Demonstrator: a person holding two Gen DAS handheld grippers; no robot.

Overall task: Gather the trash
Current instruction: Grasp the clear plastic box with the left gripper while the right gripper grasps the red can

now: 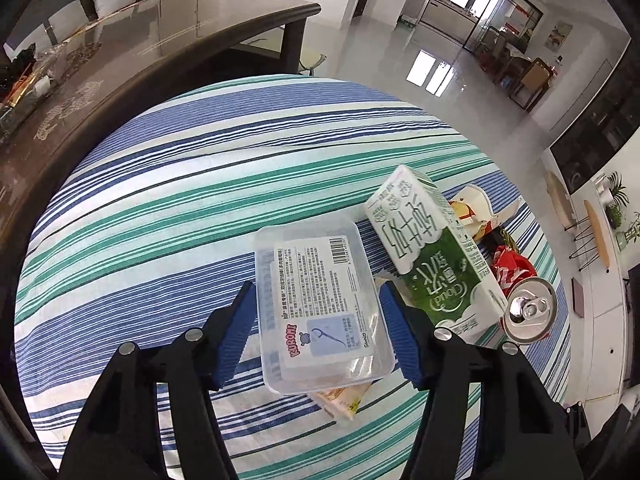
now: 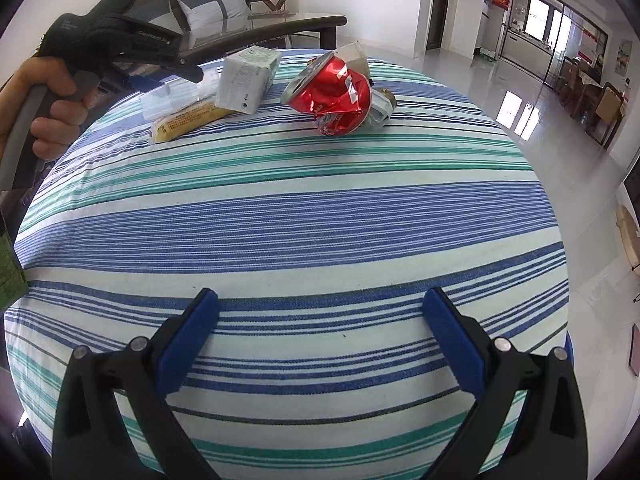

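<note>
The left gripper (image 1: 318, 332) straddles the clear box (image 1: 320, 308), one blue pad on each long side wall. In the left wrist view the pads sit at or just off the walls; firm contact cannot be confirmed, so treat the fingers as not yet clamped. No earlier view is available to compare.

Procedure for this step, as a judgement:
- Centre the box between the pads before squeezing; thin clear plastic is likely to flex and may pop out if gripped near a corner.
- Close gently until both pads bear on the walls, then lift straight up.
- Watch the yellow wrapper (image 1: 344, 398) lying partly under the box; it may drag along or slide off.
- Keep clear of the milk carton (image 1: 432, 256), which lies just beside the right-hand pad and could be knocked.

The right gripper (image 2: 320, 340) hangs over bare striped cloth with its fingers spread wide and nothing between them.

Appearance of the box: a shallow rectangular transparent tub, label side up, with a printed white sticker showing a barcode and a floss-pick drawing. It lies on the striped counter (image 1: 160, 200), resting on the wrapper. To the right of the carton are a crushed red can (image 1: 528, 304) and a small paper scrap, all close together. The person's hand (image 2: 52, 112) grips the left tool's handle in the right wrist view.
</note>
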